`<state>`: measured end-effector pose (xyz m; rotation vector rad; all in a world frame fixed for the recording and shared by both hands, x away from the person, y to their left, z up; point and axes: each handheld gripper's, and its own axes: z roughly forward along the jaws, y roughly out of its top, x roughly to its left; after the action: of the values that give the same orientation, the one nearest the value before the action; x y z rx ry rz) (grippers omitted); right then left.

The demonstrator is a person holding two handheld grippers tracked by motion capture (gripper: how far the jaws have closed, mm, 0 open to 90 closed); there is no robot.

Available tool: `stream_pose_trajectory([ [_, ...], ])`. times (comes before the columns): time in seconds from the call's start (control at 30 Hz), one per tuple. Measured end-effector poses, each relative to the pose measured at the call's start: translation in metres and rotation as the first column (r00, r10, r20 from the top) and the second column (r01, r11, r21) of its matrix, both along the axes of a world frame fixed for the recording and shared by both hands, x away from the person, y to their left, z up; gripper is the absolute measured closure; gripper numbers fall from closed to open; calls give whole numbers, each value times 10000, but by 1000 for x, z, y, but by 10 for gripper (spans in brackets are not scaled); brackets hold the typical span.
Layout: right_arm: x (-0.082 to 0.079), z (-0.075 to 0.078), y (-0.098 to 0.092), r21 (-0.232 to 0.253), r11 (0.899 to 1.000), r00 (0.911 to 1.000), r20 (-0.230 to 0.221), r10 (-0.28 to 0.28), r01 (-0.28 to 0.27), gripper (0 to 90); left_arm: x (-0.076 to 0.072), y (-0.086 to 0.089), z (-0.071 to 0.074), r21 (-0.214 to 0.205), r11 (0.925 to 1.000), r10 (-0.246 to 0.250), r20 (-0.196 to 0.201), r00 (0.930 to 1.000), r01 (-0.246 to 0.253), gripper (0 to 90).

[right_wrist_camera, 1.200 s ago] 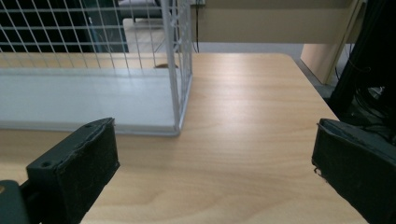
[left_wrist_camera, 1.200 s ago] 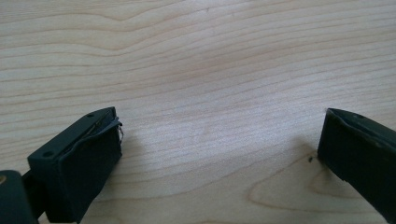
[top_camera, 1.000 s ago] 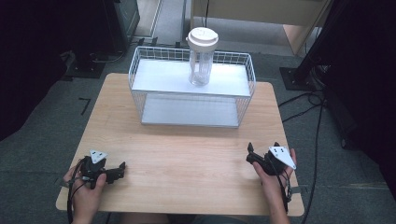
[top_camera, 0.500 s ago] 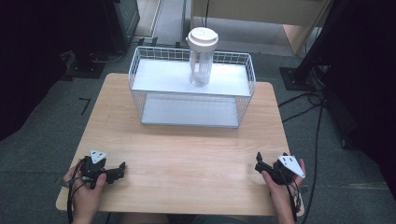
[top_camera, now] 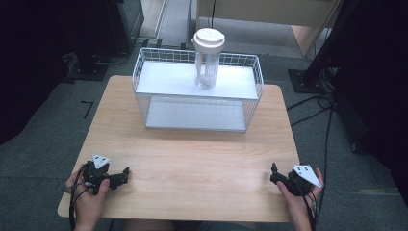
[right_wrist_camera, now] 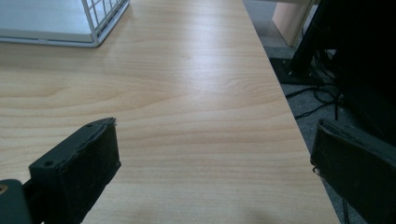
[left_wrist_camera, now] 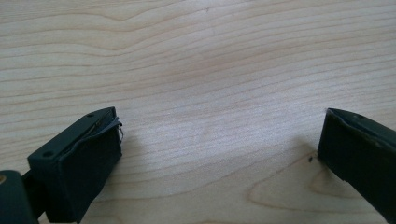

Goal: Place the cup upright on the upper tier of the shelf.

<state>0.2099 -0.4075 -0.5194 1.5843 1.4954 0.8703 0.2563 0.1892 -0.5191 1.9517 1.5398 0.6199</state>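
Note:
A clear bottle (top_camera: 207,65) with a cream lid stands upright on the top shelf of a white wire rack (top_camera: 159,110) at the back of the wooden table (top_camera: 192,159). My left gripper (top_camera: 123,174) rests near the front left corner, held in a hand, its jaws open over bare wood (left_wrist_camera: 219,130). My right gripper (top_camera: 274,173) sits near the front right edge, also open with nothing between its fingers (right_wrist_camera: 215,140). Both grippers are far from the rack and the bottle.
A corner of the wire rack (right_wrist_camera: 105,21) shows at the top left of the right gripper view. The table's right edge (right_wrist_camera: 280,93) runs close beside the right gripper, with cables (top_camera: 317,103) and dark stands on the floor beyond it.
My right gripper has moved to the right and back toward the person, ending near the table's front right edge. The left gripper has stayed put.

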Motion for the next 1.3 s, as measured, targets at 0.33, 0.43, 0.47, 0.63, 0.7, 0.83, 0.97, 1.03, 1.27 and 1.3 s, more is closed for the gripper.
stream_pose_trajectory([
  [0.33,2,-2,-8,-265,9992,9904,-1355,263,-302,12,0,0,0,-5,10000,2,2,10000,-2,0],
  [0.43,3,-4,-7,-602,9973,9840,-1755,308,-419,12,0,0,0,-4,10000,1,1,10000,-1,0],
  [0.47,3,-4,-6,-693,9963,9812,-1896,360,-499,12,0,0,0,-4,10000,1,3,10000,-1,0],
  [0.63,5,-6,-5,-872,9944,9720,-2319,379,-596,12,0,0,0,-6,10000,4,4,10000,-4,0],
  [0.7,5,-6,-7,-771,9954,9710,-2360,372,-569,12,0,0,0,-3,10000,0,3,10000,0,0],
  [0.83,3,-6,-12,-168,9972,9643,-2564,667,-734,13,0,0,0,-5,10000,2,4,10000,-2,0],
  [0.97,2,-7,-22,737,9965,9573,-2832,577,-383,18,0,0,0,-4,10000,0,2,10000,0,0],
  [1.03,2,-7,-22,700,9967,9578,-2813,591,-410,18,0,0,0,12,10000,-9,4,10000,9,0],
  [1.27,1,-7,-20,705,9965,9575,-2816,625,-443,18,0,0,0,3,10000,-1,6,10000,1,0],
  [1.3,1,-7,-20,704,9964,9573,-2819,649,-469,18,0,0,0,2,10000,-3,4,10000,3,0],
])
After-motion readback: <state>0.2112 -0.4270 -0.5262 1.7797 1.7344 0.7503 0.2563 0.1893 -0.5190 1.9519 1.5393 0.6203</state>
